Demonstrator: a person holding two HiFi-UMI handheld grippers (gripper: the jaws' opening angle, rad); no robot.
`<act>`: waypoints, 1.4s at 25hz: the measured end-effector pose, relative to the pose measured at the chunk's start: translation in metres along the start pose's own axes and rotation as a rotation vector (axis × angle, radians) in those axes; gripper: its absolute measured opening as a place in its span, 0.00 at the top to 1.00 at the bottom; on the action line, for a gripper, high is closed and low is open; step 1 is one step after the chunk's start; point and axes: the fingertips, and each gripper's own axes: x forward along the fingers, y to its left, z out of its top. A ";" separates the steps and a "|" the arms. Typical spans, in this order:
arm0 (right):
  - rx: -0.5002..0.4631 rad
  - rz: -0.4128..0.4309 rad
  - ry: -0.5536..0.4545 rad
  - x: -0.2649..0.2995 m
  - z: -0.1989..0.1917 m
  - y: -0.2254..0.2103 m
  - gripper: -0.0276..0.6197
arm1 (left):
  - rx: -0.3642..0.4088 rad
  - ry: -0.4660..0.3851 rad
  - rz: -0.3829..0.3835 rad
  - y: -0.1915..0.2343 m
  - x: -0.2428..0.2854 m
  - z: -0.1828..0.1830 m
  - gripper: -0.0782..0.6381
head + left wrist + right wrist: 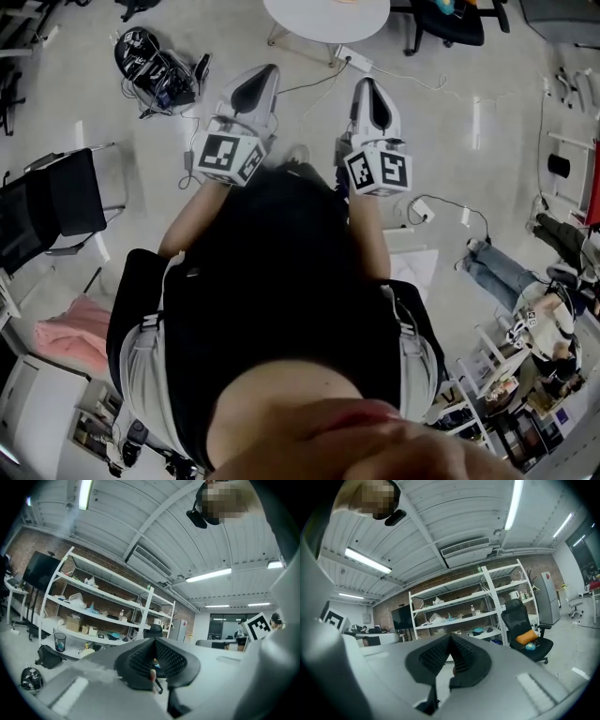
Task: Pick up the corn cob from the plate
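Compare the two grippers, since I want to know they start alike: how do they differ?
In the head view the left gripper slants toward the right, while the right gripper points almost straight up the picture. The left gripper looks at shelving with a waste bin at its foot; the right gripper looks at shelving beside a black chair with an orange cushion. Both have their jaws together and hold nothing.

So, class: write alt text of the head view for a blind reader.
Seen from above, a person in a black top holds out a grey left gripper and grey right gripper over a pale floor. A round white table sits ahead; no corn cob shows.
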 end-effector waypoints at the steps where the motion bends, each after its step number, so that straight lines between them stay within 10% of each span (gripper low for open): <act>1: -0.003 0.001 0.002 0.000 0.000 -0.002 0.95 | -0.003 0.000 0.003 -0.002 0.001 0.000 0.88; 22: -0.024 0.058 0.023 0.001 -0.003 -0.053 0.95 | 0.016 0.008 0.096 -0.024 0.035 -0.018 0.88; 35: -0.037 0.023 0.037 0.091 -0.003 -0.065 0.95 | 0.003 0.012 0.000 0.031 0.125 -0.008 0.88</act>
